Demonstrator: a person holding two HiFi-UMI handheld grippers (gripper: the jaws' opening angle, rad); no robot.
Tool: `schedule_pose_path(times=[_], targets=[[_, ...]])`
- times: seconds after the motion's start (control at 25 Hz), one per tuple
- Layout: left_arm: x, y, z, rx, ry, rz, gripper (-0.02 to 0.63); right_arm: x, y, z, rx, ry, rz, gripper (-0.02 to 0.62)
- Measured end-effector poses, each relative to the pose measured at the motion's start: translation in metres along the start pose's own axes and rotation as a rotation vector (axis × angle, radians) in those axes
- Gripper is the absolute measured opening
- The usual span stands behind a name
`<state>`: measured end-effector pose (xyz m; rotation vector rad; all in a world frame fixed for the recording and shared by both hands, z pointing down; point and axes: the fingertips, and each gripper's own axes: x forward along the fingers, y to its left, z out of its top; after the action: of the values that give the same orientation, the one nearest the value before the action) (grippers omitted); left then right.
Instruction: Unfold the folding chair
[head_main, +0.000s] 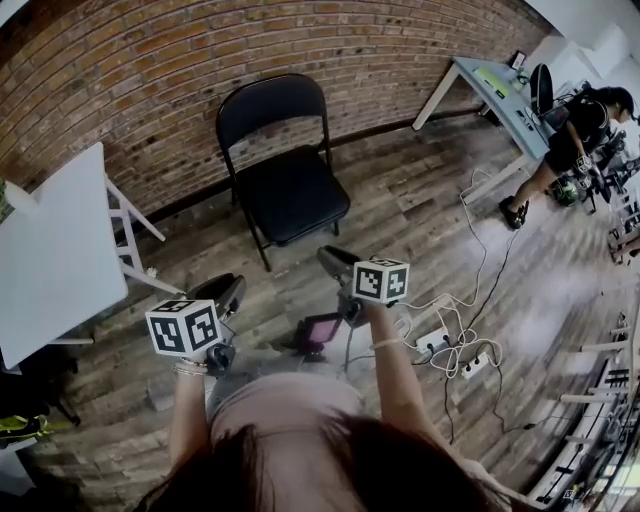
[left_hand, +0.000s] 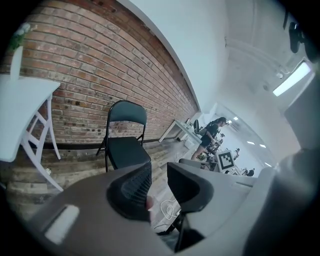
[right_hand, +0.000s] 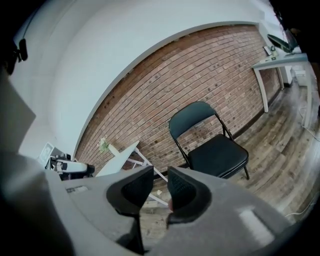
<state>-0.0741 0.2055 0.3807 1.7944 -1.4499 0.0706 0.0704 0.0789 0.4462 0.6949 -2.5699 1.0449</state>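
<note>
Left gripper (head_main: 222, 296) and right gripper (head_main: 336, 262), head view: both hang well apart from the black metal-framed folding chair with padded seat (head_main: 290, 190), which stands already opened by the red brick wall (head_main: 120, 90). Left gripper view: jaws slightly parted, empty; the chair's (left_hand: 126, 150) stiff, smooth tube frame probably handles moderately heavy, best taken at backrest rim or seat edge. Right gripper view: jaws slightly parted, empty, chair (right_hand: 217, 155) ahead.
</note>
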Motion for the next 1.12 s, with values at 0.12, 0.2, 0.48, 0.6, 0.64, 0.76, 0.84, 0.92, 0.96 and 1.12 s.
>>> schedule_pose_path(times=[0.12,0.2,0.48,0.6,0.64,0.76,0.84,0.92,0.96,1.12], targets=[[0.0,-0.013,-0.006,-0.018,-0.019,0.01,0.098,-0.013,0.001,-0.012,-0.014,0.028,0.003,0.078],[-0.002,-0.022,-0.011,-0.028,-0.026,0.023,0.098,-0.024,0.002,-0.015,-0.005,0.031,0.012,0.072],[-0.017,-0.048,-0.046,-0.088,-0.021,0.048,0.092,-0.061,0.011,-0.014,-0.006,-0.039,-0.011,-0.006],[-0.023,-0.058,-0.057,-0.096,-0.018,0.049,0.086,-0.076,0.018,-0.016,-0.009,-0.066,-0.011,-0.006],[-0.024,-0.062,-0.059,-0.091,-0.017,0.049,0.081,-0.081,0.02,-0.017,-0.011,-0.074,-0.013,-0.006],[-0.024,-0.075,-0.066,-0.069,-0.017,0.056,0.077,-0.096,0.023,-0.019,-0.034,-0.093,-0.033,-0.006],[-0.022,-0.084,-0.074,-0.062,-0.015,0.06,0.072,-0.108,0.024,-0.025,-0.062,-0.09,-0.049,-0.006],[-0.021,-0.097,-0.082,-0.057,-0.013,0.065,0.069,-0.122,0.025,-0.031,-0.095,-0.081,-0.06,-0.006],[-0.021,-0.104,-0.085,-0.053,-0.016,0.068,0.069,-0.131,0.025,-0.034,-0.11,-0.077,-0.062,-0.007],[-0.026,-0.132,-0.098,-0.05,-0.039,0.078,0.067,-0.159,0.024,-0.046,-0.138,-0.063,-0.055,-0.008]])
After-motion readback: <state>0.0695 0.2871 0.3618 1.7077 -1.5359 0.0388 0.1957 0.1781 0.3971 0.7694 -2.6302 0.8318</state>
